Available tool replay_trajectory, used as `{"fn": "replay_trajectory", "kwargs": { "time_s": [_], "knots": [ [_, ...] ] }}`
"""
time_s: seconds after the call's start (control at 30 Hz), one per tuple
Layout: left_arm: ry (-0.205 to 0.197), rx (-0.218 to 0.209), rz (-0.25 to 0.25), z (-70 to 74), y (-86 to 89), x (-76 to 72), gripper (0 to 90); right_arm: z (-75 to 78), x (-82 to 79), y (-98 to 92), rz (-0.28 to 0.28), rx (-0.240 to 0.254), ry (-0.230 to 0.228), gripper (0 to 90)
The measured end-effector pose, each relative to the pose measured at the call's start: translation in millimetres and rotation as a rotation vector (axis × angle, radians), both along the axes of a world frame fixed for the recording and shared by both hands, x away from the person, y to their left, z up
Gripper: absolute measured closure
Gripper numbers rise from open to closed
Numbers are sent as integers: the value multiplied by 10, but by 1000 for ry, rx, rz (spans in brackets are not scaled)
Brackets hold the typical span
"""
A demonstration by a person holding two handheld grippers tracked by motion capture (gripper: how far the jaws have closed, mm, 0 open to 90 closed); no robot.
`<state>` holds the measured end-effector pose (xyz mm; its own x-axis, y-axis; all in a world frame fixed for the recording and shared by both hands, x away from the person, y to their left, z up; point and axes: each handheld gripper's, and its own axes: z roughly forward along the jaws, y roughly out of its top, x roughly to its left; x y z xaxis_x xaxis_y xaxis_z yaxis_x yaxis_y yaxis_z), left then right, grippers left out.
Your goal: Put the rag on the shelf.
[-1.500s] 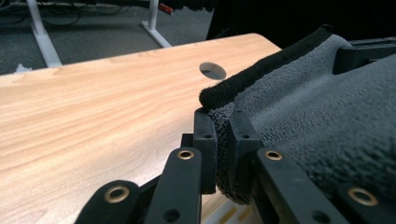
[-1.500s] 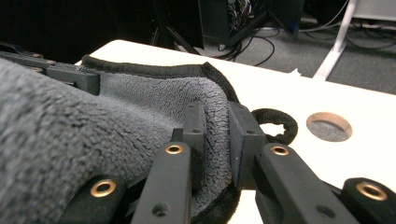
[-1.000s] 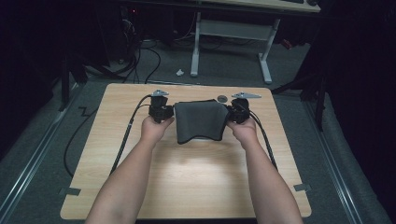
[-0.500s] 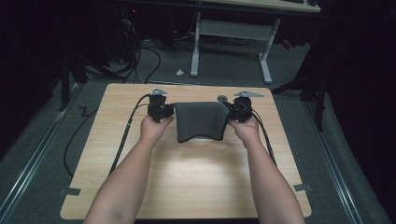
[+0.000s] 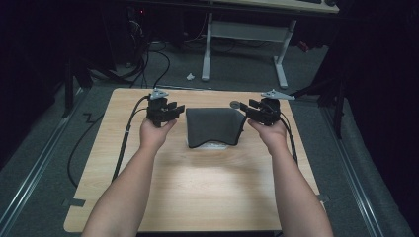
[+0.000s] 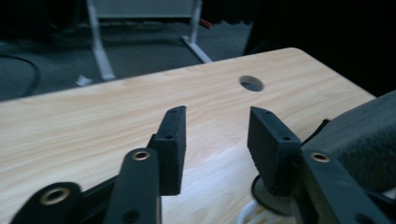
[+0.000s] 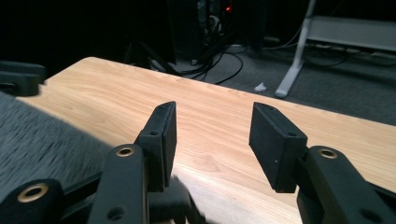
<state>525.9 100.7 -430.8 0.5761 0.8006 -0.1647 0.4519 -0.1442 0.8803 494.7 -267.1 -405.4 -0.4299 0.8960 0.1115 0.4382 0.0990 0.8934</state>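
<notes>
A dark grey folded cloth [image 5: 213, 126] lies flat in the middle of the wooden table [image 5: 197, 187]. My left gripper [image 5: 177, 109] hovers just off the cloth's left upper corner. Its jaws have just been opening and stand open with nothing between them [image 6: 217, 135]; the cloth [image 6: 359, 135] sits to their right. My right gripper [image 5: 245, 108] hovers by the cloth's right upper corner. Its jaws have also just been opening and stand open around bare table [image 7: 212, 135], with the cloth [image 7: 42, 140] at the left.
A round hole [image 5: 234, 104] in the table lies just beyond the cloth. Something white [image 5: 212, 144] peeks out under the cloth's near edge. A desk frame [image 5: 242, 34] and cables stand on the floor beyond. Each gripper trails a black cable [image 5: 126, 140].
Both grippers have opened and let go of the cloth's far corners. They have lifted and drawn slightly outward. The cloth stays on the table.
</notes>
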Motion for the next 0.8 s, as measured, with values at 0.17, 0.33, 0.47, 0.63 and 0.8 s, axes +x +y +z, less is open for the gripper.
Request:
{"fn": "replay_trajectory", "kwargs": {
  "time_s": [0.17,0.33,0.47,0.63,0.8],
  "knots": [
    [-56,21,21,35,150,-185,528,23,-203,-34,-17,-20,-55,507],
    [-68,43,9,25,257,-384,498,3,-424,-10,-16,-74,-109,491],
    [-89,49,4,-15,348,-584,481,-36,-581,-33,-1,-68,-125,475],
    [-86,24,-6,-160,457,-876,463,-108,-816,-49,-5,-85,-137,453],
    [-77,37,-15,-384,552,-1258,449,-260,-1114,-57,8,-136,-149,428]
  ]
}}
